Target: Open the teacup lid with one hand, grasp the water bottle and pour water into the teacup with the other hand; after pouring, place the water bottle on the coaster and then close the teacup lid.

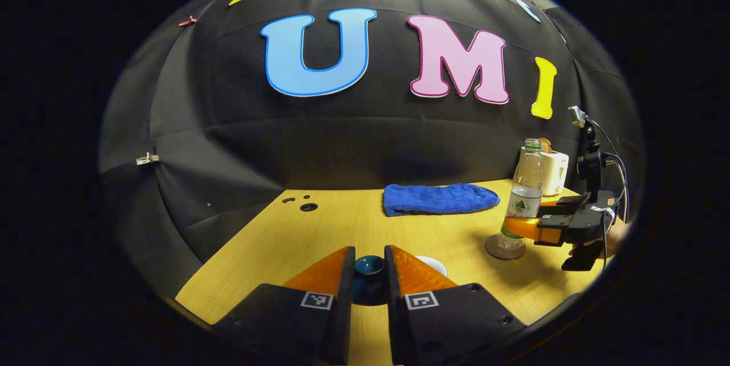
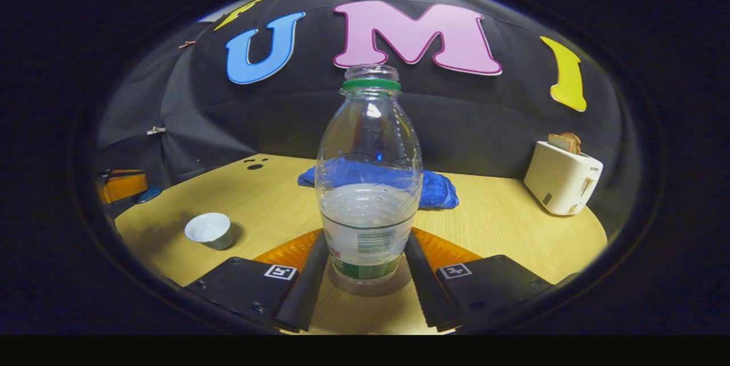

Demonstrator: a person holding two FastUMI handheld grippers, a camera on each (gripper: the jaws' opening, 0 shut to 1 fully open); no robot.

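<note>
Taking the clear plastic water bottle with the green neck ring point(image 2: 369, 183) as the landmark: far to its left in the right gripper view sits the small white teacup point(image 2: 210, 230), uncovered on the pale wooden desk point(image 2: 502, 235). In the left gripper view the left tool point(image 1: 369, 275) is clamped on a dark blue lid point(image 1: 369, 266), held above and just beside the cup, apparently to keep it clear until the bottle is put down. The bottle stands upright and uncapped on a round brown coaster point(image 1: 505, 247), so pouring looks finished. The right tool point(image 2: 365, 266) brackets its lower body, both fingers apparently pressed to the label. Behind the bottle lies a blue folded towel point(image 2: 436, 186); to its right stands a white toaster point(image 2: 562, 178), well clear.
</note>
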